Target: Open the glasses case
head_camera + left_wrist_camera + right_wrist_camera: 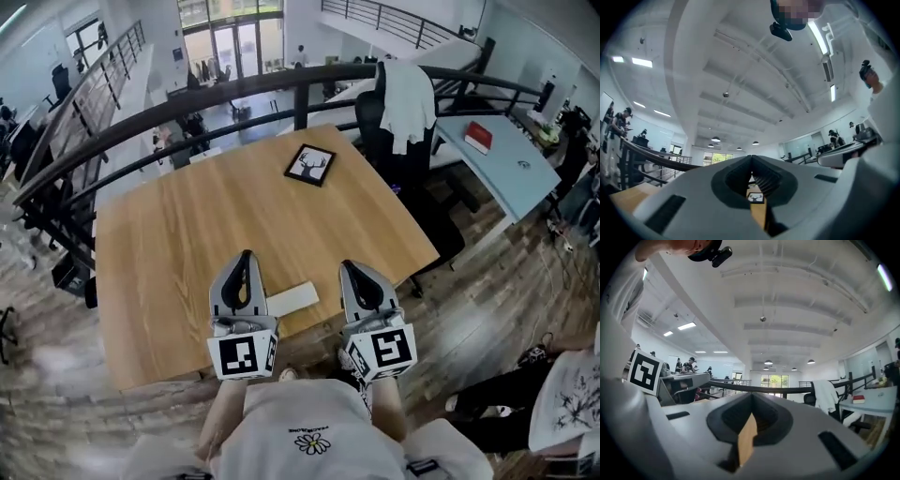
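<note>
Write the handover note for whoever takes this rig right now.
Left gripper: jaws shut, empty, over the near edge of the table.
Right gripper: jaws shut, empty, level with the left one.
Glasses case: white, lying flat on the table between the two grippers, touched by neither; it looks closed.
Done: nothing yet.
Left: open the jaws, hold the case steady with one gripper, and lift its lid with the other.

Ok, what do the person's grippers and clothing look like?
Left gripper and right gripper: pale grey tapering shells, black-lined inside, each bearing a white cube with black square markers. Pale top with a small daisy print.
</note>
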Demonstrator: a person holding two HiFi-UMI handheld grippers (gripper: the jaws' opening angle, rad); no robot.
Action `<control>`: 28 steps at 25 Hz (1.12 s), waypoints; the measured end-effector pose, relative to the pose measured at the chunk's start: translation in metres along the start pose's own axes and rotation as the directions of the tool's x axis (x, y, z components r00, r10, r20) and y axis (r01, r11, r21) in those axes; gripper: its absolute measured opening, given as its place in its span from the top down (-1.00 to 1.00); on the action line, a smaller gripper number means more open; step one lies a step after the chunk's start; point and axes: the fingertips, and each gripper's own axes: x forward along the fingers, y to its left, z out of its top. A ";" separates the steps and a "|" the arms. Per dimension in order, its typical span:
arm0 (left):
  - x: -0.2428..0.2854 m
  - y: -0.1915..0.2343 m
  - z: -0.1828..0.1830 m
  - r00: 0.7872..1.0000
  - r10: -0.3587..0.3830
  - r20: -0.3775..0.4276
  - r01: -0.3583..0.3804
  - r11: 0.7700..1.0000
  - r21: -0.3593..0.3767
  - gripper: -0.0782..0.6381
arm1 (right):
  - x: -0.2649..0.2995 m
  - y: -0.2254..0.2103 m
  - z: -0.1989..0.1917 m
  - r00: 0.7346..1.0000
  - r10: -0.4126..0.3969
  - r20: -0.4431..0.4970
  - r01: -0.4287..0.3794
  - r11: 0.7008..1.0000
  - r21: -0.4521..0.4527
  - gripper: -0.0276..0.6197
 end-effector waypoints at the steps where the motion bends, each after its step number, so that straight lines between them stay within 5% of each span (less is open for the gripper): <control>1: -0.001 0.007 0.000 0.999 0.039 -0.001 -0.039 0.999 0.001 0.74 | 0.009 0.002 0.000 0.999 0.036 -0.001 -0.036 0.999 -0.005 0.90; 10: -0.006 0.020 -0.006 0.961 0.276 -0.032 -0.272 0.959 0.079 0.73 | 0.055 -0.003 0.003 0.954 0.300 -0.008 -0.300 0.954 -0.013 0.90; 23: -0.026 0.037 -0.039 0.889 0.440 -0.123 -0.438 0.898 0.045 0.74 | 0.072 0.007 -0.013 0.903 0.427 -0.048 -0.428 0.904 -0.006 0.90; 28: -0.030 0.044 -0.042 0.882 0.454 -0.126 -0.450 0.891 0.059 0.74 | 0.075 0.009 -0.019 0.898 0.436 -0.060 -0.436 0.900 0.011 0.90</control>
